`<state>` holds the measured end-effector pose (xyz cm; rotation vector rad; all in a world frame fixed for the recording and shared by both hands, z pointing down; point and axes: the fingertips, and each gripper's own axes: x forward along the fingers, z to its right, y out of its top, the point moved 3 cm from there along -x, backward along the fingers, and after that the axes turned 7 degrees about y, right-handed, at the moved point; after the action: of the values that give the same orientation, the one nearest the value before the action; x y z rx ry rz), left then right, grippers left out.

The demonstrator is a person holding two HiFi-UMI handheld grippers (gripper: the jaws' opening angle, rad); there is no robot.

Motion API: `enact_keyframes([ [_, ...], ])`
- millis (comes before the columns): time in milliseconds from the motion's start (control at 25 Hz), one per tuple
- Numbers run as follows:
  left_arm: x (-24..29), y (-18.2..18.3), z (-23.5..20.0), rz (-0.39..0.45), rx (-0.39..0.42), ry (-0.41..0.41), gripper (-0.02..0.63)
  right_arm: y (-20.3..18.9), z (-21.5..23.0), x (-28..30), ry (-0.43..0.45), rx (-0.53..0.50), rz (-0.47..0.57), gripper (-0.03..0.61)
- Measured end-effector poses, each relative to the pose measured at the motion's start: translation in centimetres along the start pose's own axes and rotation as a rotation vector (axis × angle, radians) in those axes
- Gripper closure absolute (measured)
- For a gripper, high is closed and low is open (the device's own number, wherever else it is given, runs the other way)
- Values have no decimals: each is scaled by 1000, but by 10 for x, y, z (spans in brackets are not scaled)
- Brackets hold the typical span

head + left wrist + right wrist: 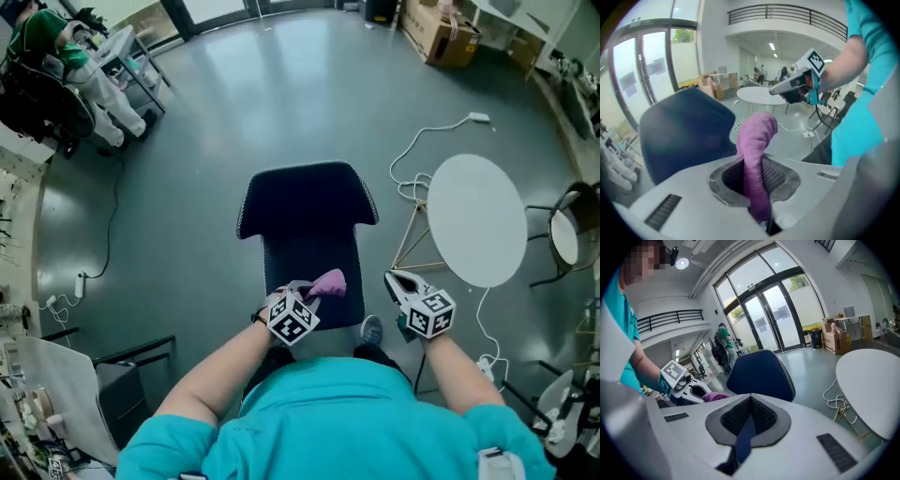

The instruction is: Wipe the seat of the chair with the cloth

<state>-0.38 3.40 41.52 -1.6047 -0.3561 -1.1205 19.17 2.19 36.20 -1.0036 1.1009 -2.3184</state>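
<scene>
Your teal shirt [347, 412] fills the bottom of the head view, and both your bare forearms reach forward from it. Your left claw [302, 289] is clenched on the cloth [328, 283], a pink-purple towel. In the left gripper view the cloth is pinched between the dark pads and rises out of them as a thick roll, its free end curled over at the top. Seen from above, the cloth sits over the front edge of the seat [309, 253], just ahead of you at 12 o'clock. Whether it touches the seat can't be made out.

The chair [309, 202] is dark blue, and its backrest lies at the far side of the seat, also at 12 o'clock. Your right claw [396, 279] is clenched on nothing: its tips meet, and only a thin sliver of blue shows behind them. It hangs at 1 o'clock, just beside the seat's front right corner and over the grey floor [234, 94]. A grey shoe [372, 328] shows between the two claws, near the seat's front edge.

A round white bench [476, 220] stands at 2 o'clock, near the chair, with white cables [422, 150] trailing on the floor beside it
</scene>
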Motion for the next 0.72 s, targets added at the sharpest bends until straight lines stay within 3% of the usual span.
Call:
enact_keyframes([
  [120, -62, 26, -34, 94, -115, 73, 563, 48, -32, -4, 64, -1, 19, 588],
  [360, -186, 77, -102, 295, -267, 223, 563, 157, -75, -21, 117, -81, 96, 588],
  [720, -324, 83, -151, 590, -523, 303, 563, 259, -130, -51, 116, -197, 197, 588],
])
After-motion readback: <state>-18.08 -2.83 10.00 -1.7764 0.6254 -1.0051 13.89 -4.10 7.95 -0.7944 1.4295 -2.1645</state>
